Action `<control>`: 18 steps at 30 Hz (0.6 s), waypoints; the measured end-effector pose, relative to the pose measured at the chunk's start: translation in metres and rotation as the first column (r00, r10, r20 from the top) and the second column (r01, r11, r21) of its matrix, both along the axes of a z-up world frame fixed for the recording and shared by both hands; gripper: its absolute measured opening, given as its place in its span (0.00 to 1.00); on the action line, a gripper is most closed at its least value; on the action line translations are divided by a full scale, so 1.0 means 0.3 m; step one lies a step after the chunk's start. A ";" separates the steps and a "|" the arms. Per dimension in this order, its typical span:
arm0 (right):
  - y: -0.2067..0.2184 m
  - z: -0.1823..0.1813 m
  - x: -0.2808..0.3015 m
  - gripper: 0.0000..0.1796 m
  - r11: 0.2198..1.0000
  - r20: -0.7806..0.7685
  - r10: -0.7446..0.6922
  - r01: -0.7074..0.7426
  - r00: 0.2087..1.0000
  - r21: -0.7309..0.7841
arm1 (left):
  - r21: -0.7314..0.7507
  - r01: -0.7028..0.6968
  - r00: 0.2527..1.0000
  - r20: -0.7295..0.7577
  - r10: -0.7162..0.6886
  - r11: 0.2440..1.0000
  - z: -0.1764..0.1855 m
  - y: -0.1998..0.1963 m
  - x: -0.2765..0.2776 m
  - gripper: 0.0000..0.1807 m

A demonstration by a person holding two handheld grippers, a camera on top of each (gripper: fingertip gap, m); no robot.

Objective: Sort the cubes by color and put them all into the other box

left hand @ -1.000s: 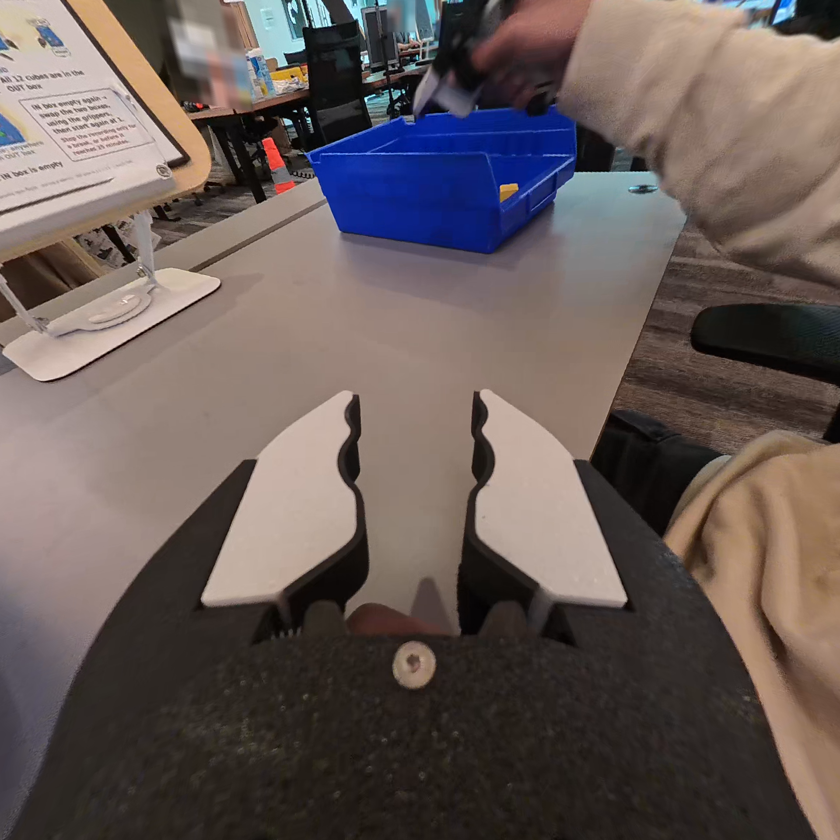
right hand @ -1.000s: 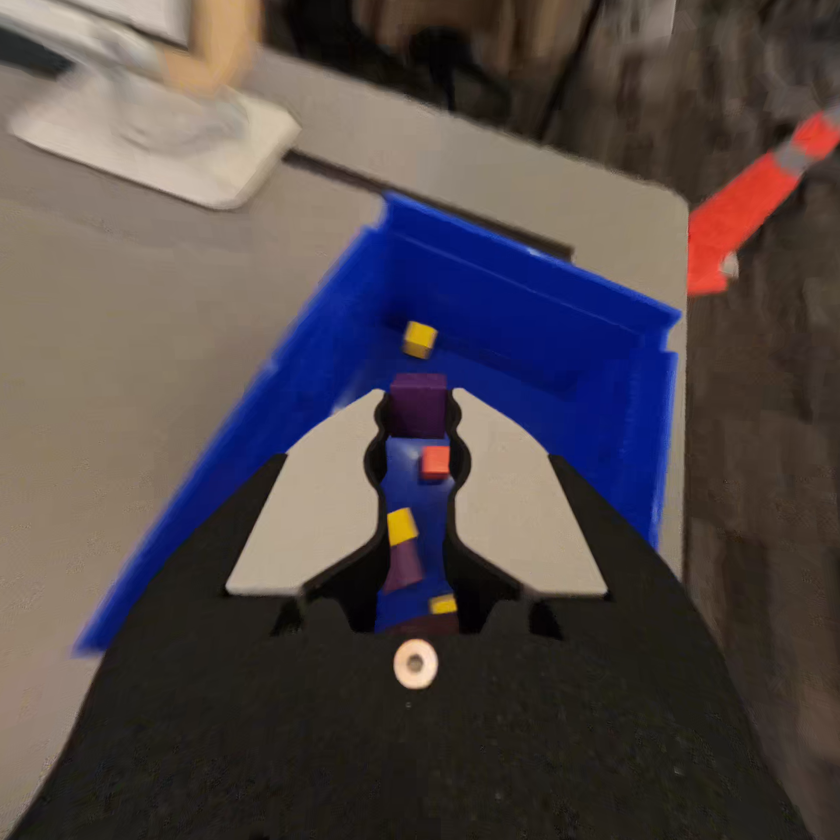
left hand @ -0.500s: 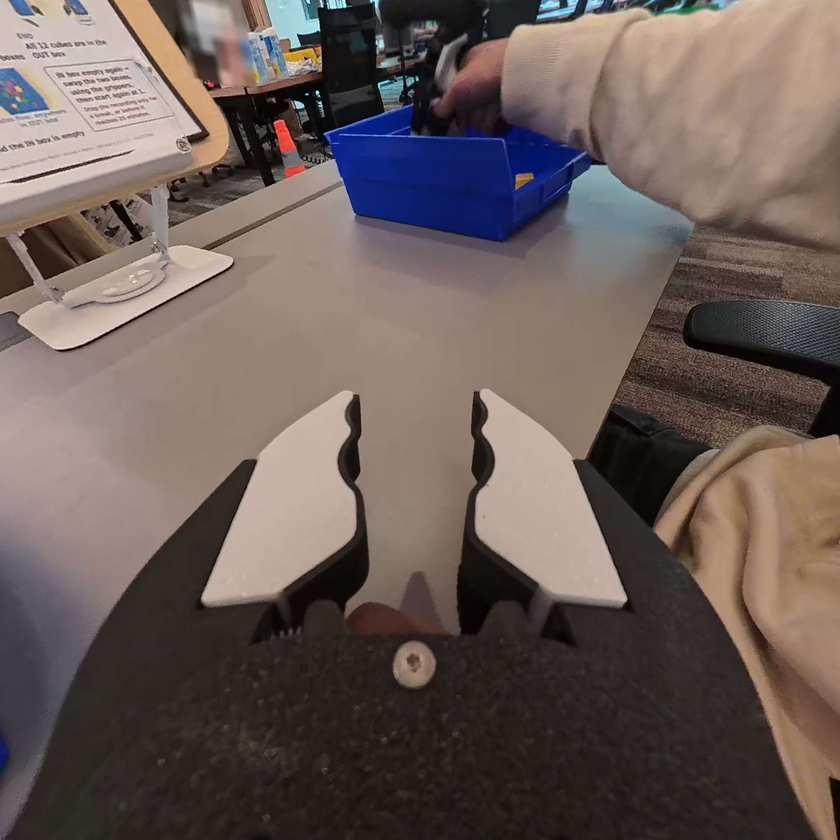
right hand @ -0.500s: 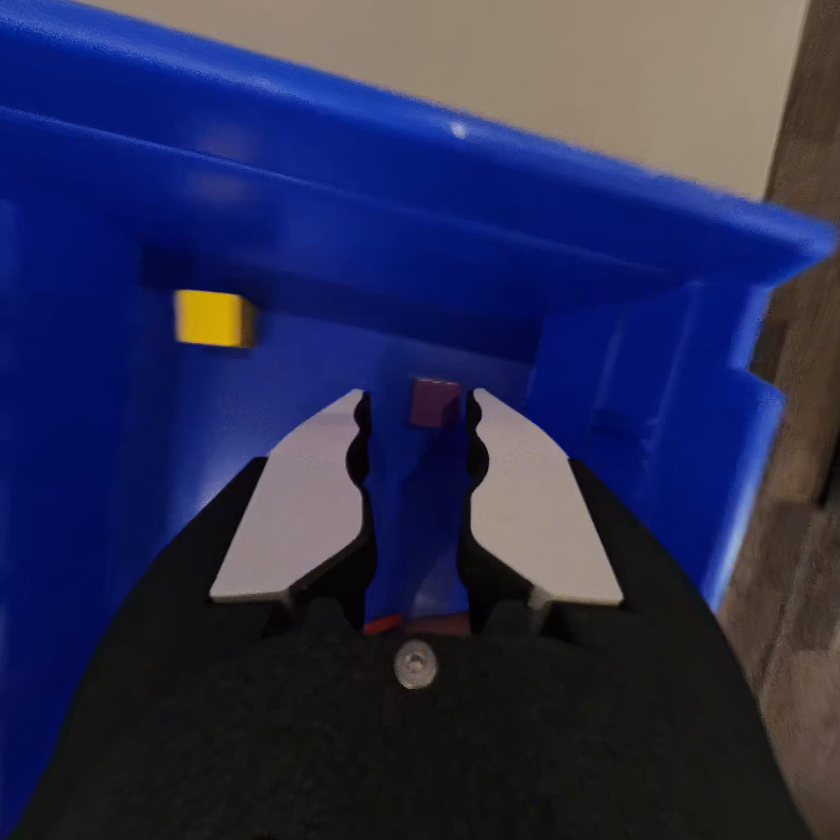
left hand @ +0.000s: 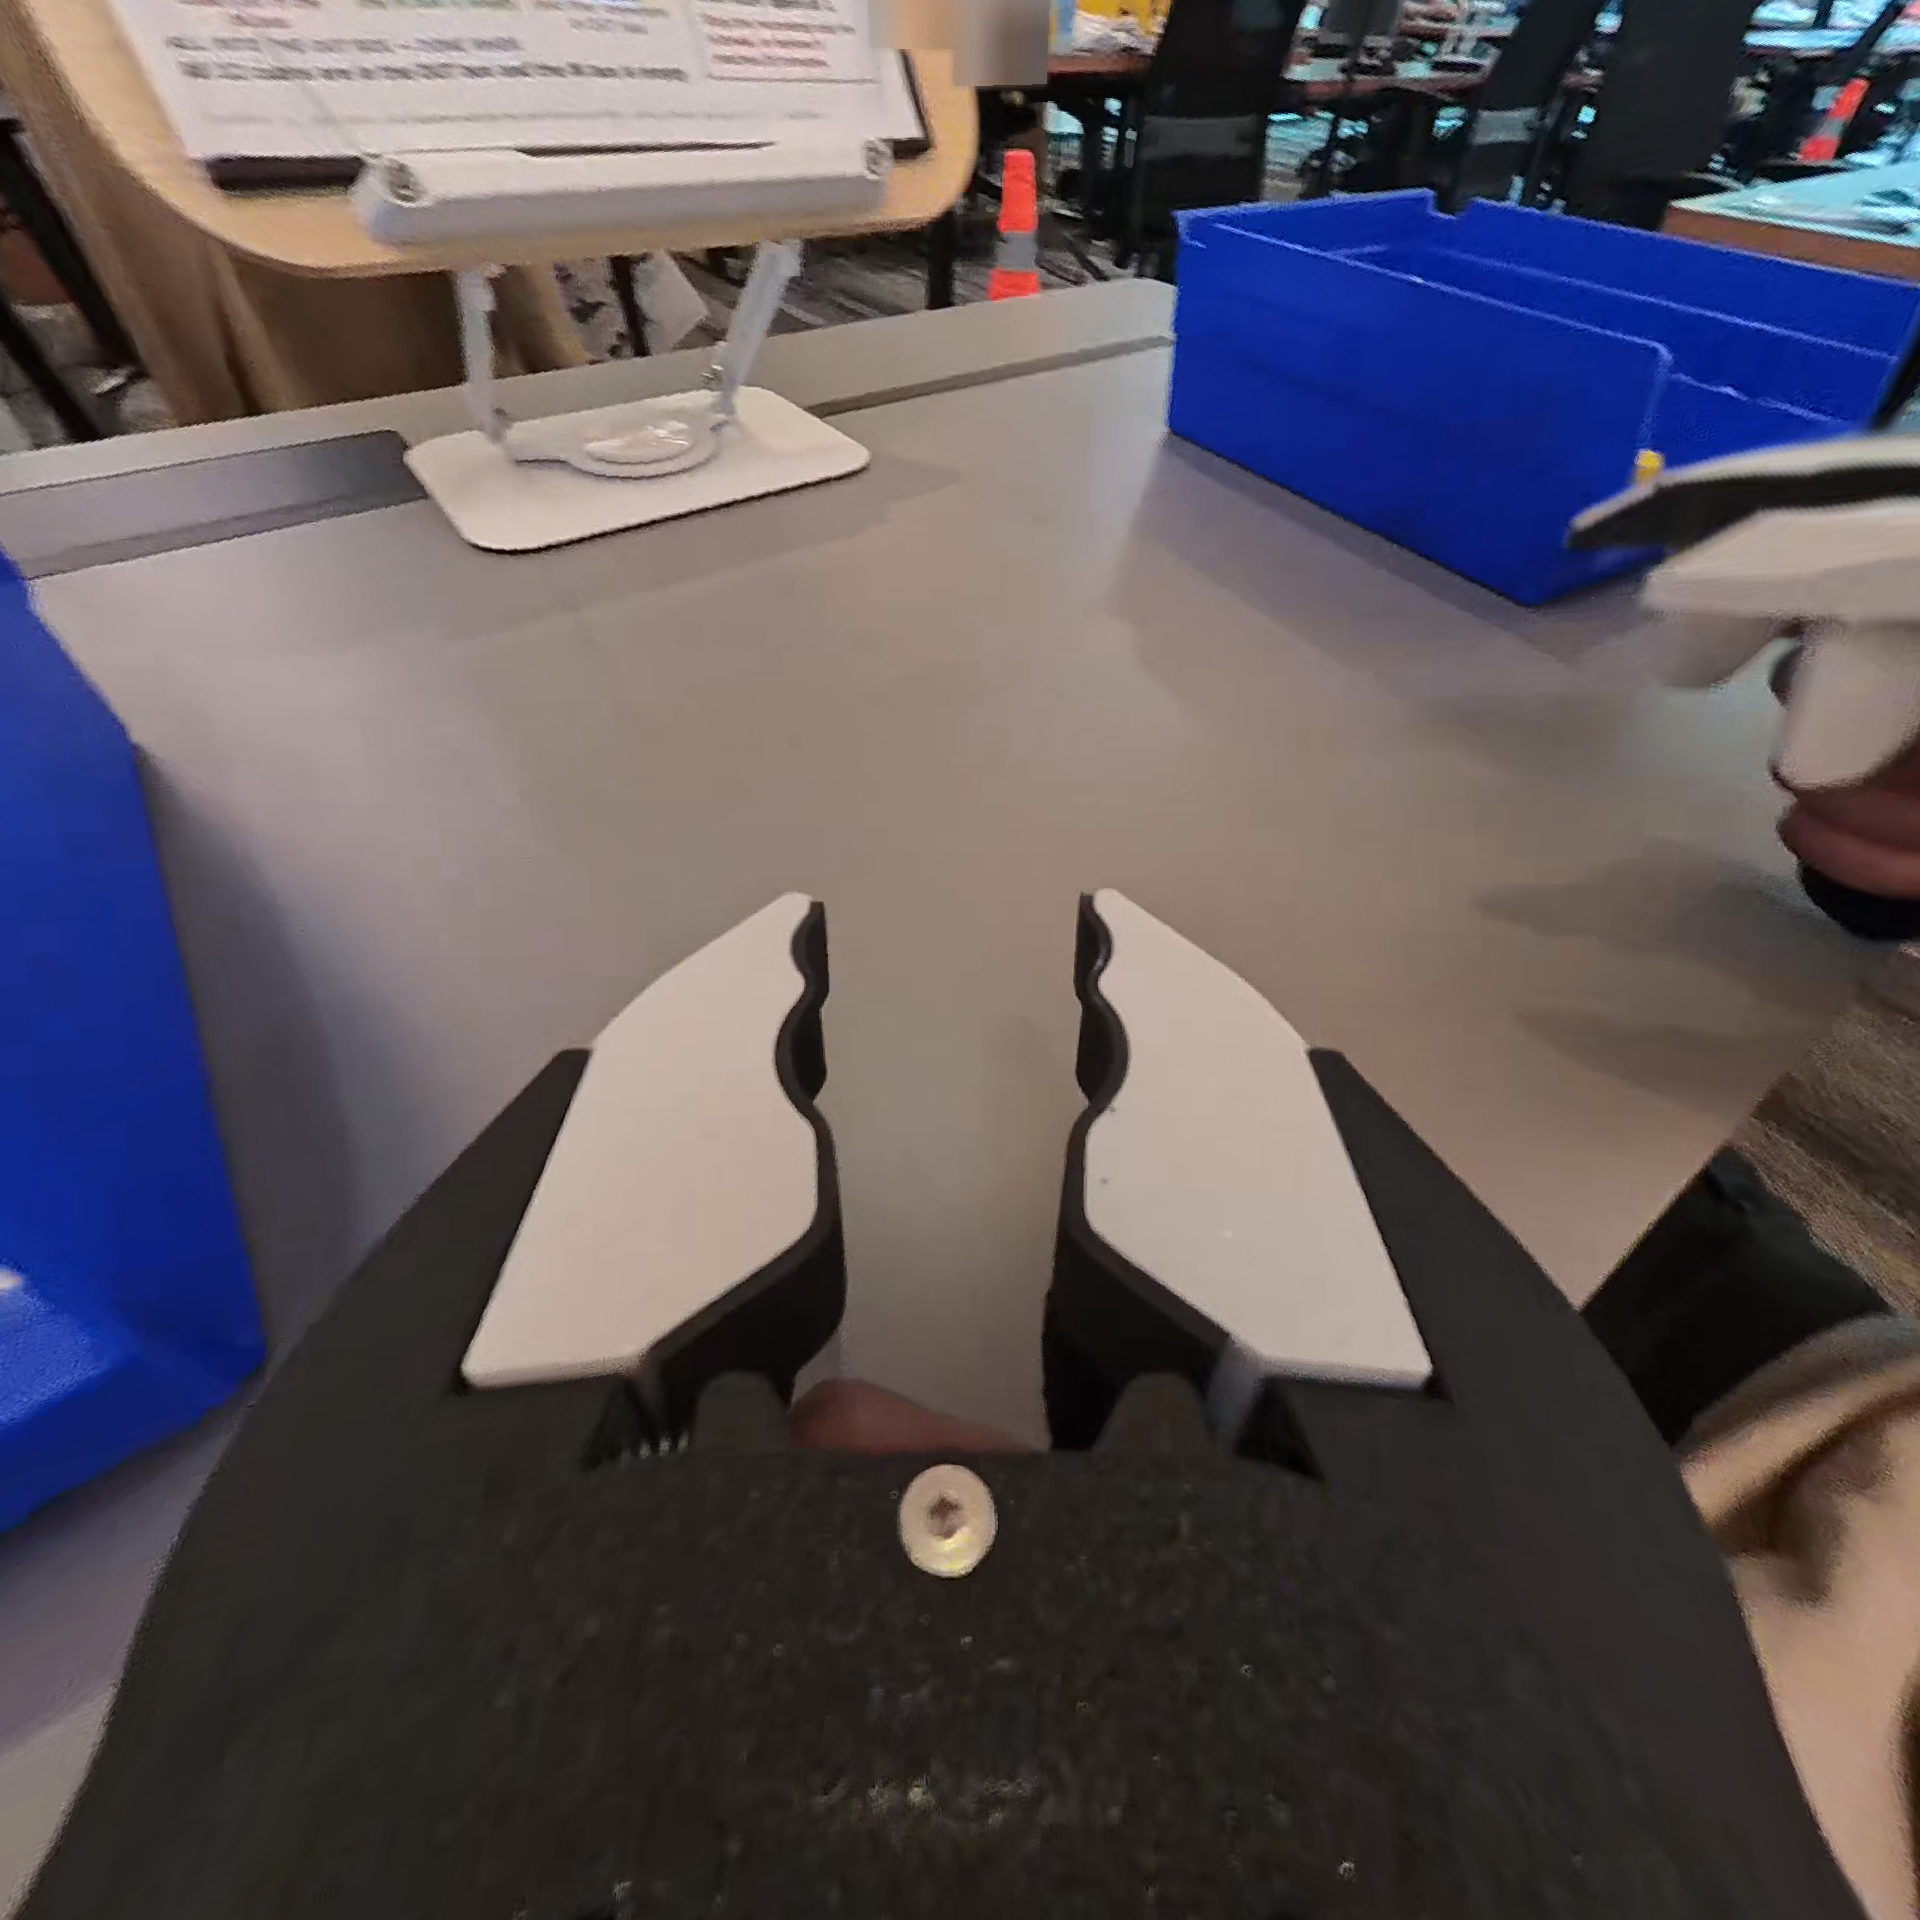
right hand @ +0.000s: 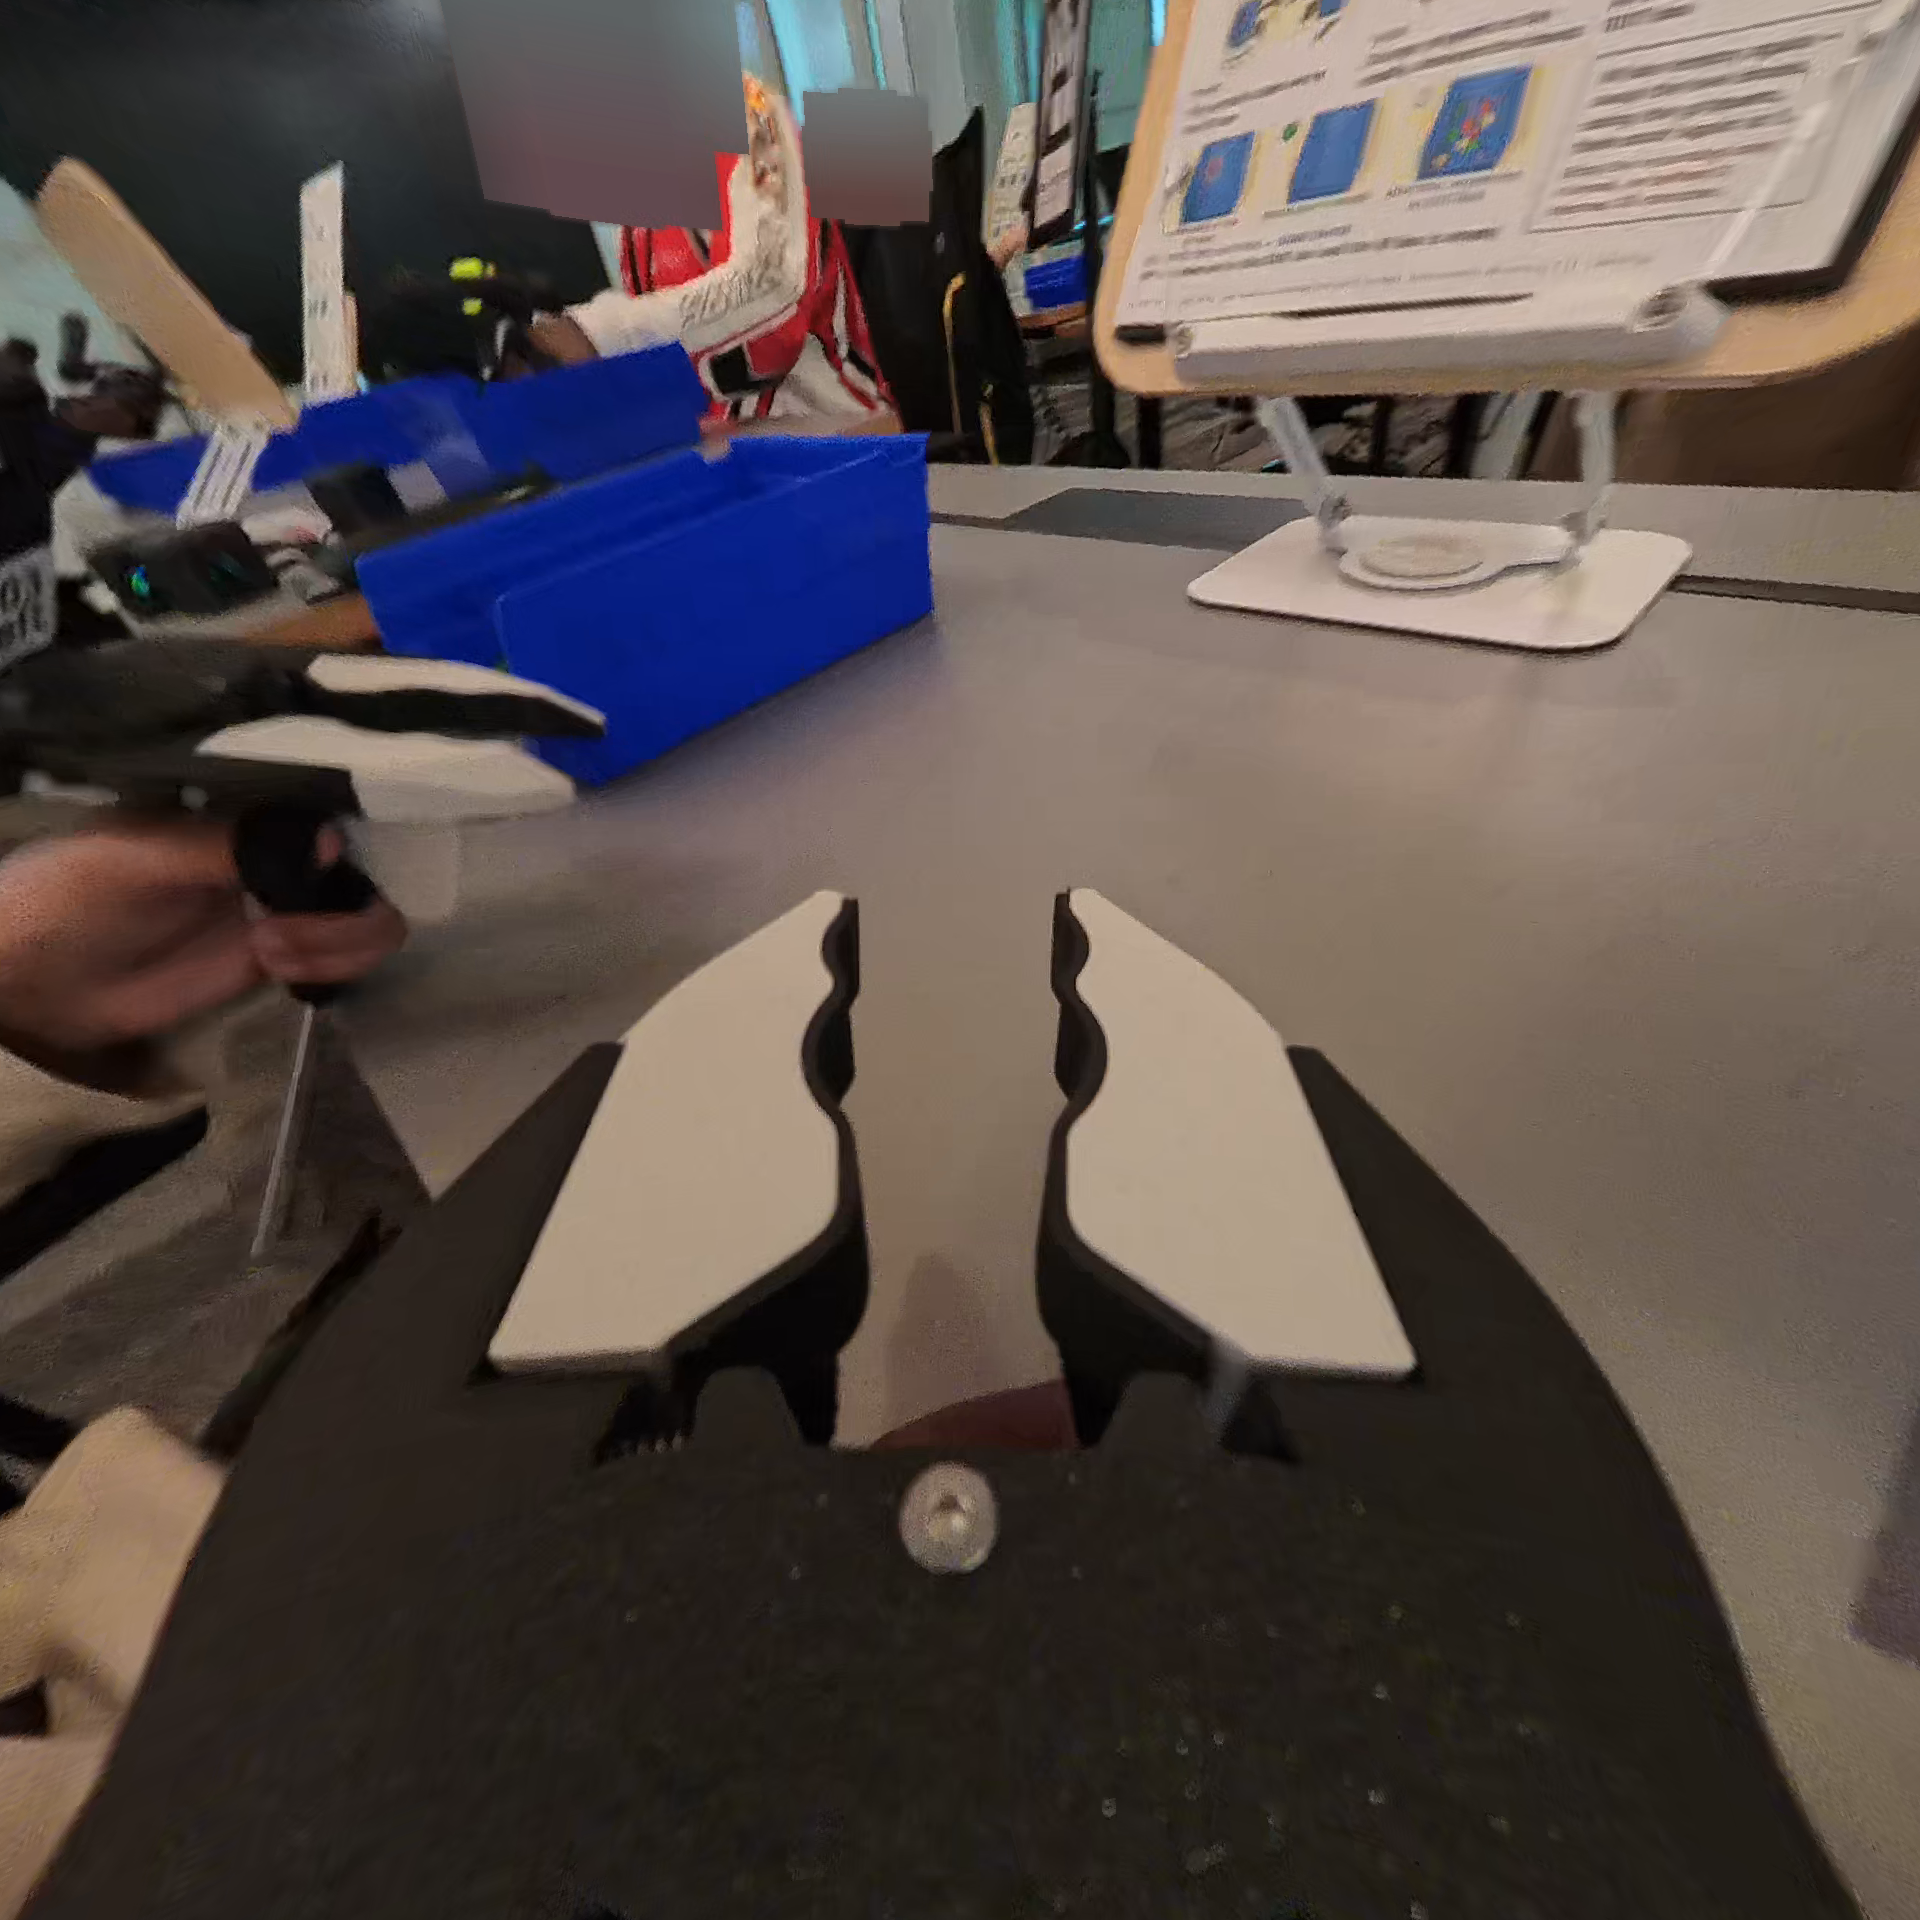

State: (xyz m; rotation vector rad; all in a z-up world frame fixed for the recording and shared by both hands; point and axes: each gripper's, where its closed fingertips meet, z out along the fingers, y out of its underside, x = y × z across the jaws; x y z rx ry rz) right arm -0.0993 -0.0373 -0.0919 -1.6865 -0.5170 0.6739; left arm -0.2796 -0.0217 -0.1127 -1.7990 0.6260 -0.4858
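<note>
While hovering low over the grey bench between two blue boxes, gripping nothing.

Sits in a busy workroom with further desks, chairs and an orange cone beyond. Carries a white document stand at the far edge, the far-right box and the near-left box, its inside hidden. Finds left tool and right tool both parted and empty, close above the smooth top. Shows only one yellow cube, through the low front of the far-right box; cannot tell where the others lie. Risks, by judgement: clashing tools on crossing paths, squeezing a small cube off-centre so it pops loose, or dropping it among the wrong colour.
</note>
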 end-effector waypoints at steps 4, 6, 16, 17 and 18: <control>-0.027 -0.016 -0.058 0.21 0.992 -0.046 0.100 -0.103 0.994 -0.076 | 0.112 -0.168 0.985 -0.028 0.172 0.979 0.096 0.057 -0.115 0.24; -0.028 -0.033 -0.058 0.21 0.988 -0.054 0.113 -0.118 0.992 -0.095 | 0.128 -0.292 0.954 -0.029 0.298 0.948 0.166 0.105 -0.228 0.22; -0.044 -0.059 -0.068 0.21 0.987 0.044 0.149 -0.146 0.988 -0.069 | 0.044 -0.542 0.789 -0.319 0.526 0.839 0.149 0.350 -0.640 0.25; -0.044 -0.063 -0.075 0.21 0.985 0.049 0.157 -0.153 0.986 -0.074 | 0.044 -0.575 0.754 -0.357 0.551 0.817 0.145 0.418 -0.683 0.25; -0.045 -0.067 -0.083 0.21 0.984 0.051 0.166 -0.161 0.985 -0.082 | 0.045 -0.602 0.723 -0.393 0.568 0.797 0.141 0.489 -0.722 0.25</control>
